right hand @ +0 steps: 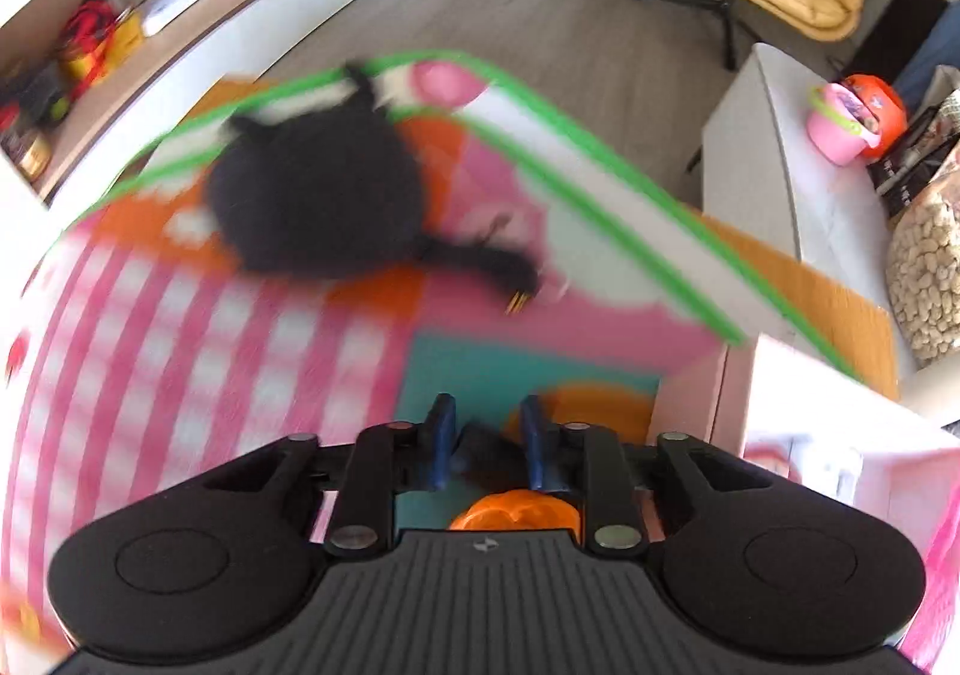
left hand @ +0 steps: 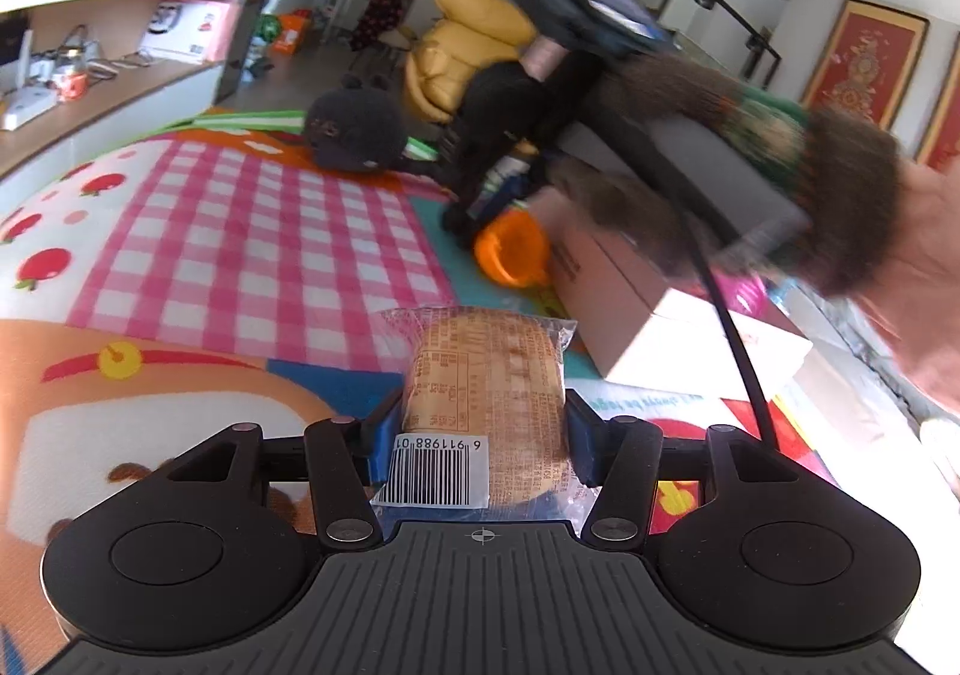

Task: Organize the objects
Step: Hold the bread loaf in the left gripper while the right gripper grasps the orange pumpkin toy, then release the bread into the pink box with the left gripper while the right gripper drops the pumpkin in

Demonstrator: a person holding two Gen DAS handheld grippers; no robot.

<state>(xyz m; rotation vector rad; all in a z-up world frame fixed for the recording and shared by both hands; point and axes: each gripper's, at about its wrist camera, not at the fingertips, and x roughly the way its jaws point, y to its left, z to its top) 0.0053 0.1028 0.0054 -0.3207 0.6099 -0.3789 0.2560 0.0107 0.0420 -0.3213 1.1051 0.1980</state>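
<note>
Clamping a wrapped bun (left hand: 486, 393), left jaws overhang open mat (left hand: 240, 231); right jaws together.

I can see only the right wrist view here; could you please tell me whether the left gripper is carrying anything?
Observer: Yes. The left gripper holds a clear-wrapped bread packet between its blue pads, with the barcode label towards the camera.
Operator: Thank you. And how does the orange cup by my right gripper lie? It is blurred and half hidden for me.
Observer: In the left wrist view, the orange cup lies on its side on the play mat.
</note>
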